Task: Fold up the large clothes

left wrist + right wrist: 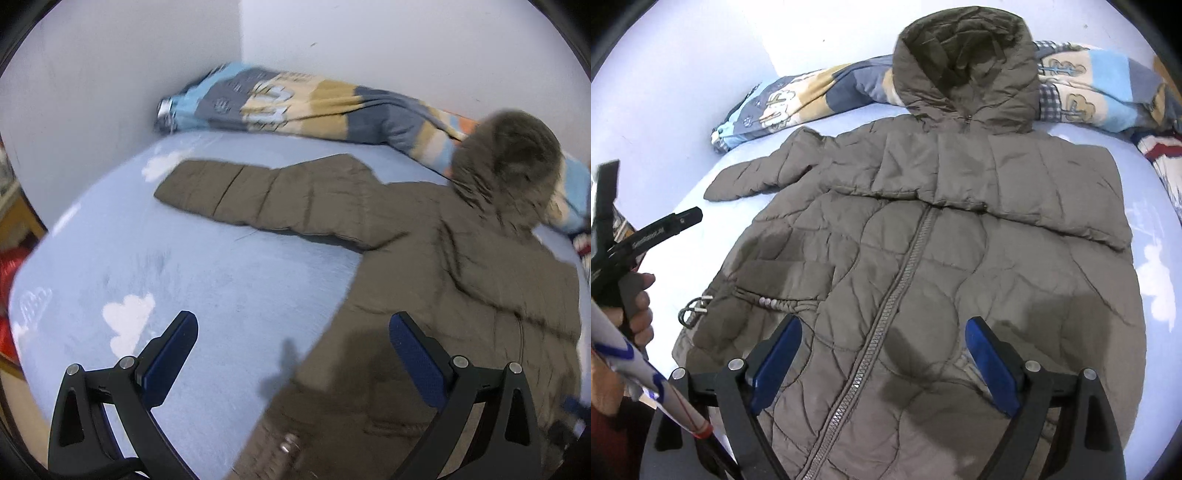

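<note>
We see a large grey-brown quilted coat (pixel 923 240) lying front-up and spread flat on a bed (pixel 203 258) covered with a pale blue sheet that has white cloud shapes. The coat's zipper (pixel 886 314) runs closed down the middle of the front. Its hood (pixel 967 70) lies at the top of the coat and rests against a rolled patchwork quilt (pixel 295 99) that stretches along the wall behind the coat. One sleeve (pixel 258 195) lies straight out from the coat's shoulder across the sheet; the other sleeve (pixel 1015 195) is folded over the coat's chest, lying crosswise just below the hood. A drawcord with metal tips (pixel 696 306) pokes out at the coat's side near the hem.

Our right claw (pixel 882 362) hangs over the lower front of the coat, its blue-padded fingers (pixel 777 365) wide apart on either side of the zipper and gripping nothing. Our left claw (pixel 293 354) hovers above the coat's side edge, also spread wide and empty; one finger is over the bare sheet, the other over the coat's fabric. In the right wrist view a hand (pixel 641 306) beside the coat grips the handle of the left tool. This left view is somewhat blurred.
</note>
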